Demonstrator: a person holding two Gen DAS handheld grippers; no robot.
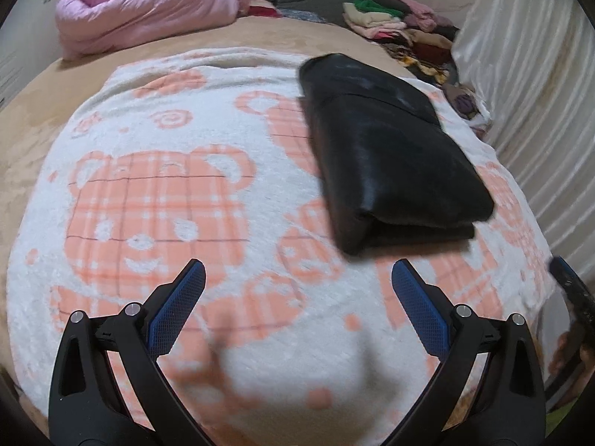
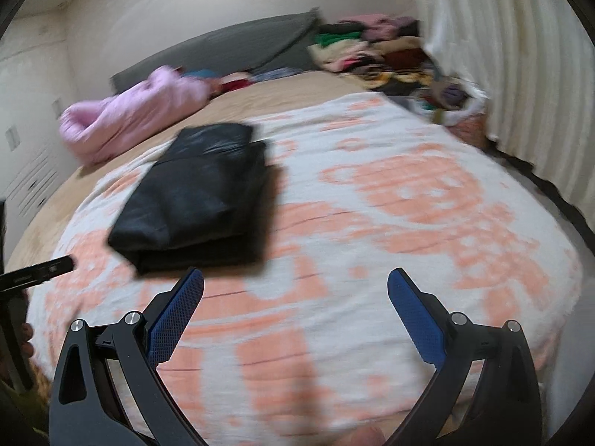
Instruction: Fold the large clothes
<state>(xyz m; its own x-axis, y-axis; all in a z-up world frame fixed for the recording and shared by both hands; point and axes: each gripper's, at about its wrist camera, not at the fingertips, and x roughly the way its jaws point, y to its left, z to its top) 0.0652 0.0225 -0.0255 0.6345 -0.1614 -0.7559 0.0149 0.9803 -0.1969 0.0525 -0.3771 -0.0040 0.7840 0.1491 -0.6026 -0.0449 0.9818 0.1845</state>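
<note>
I read no writing anywhere. My left tongs point(image 1: 297, 278) and right tongs point(image 2: 295, 286) gaped wide, holding nothing — the glossy black folded garment point(image 1: 386, 160) lay on the fluffy bear-print blanket point(image 1: 167, 193), just ahead.

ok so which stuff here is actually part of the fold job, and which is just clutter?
Job:
- folded black garment
- bear-print blanket it lies on
- left claw, open
- right claw, open

Lying about:
- pink quilt
- heap of mixed clothes
- grey cushion
- curtain
</note>
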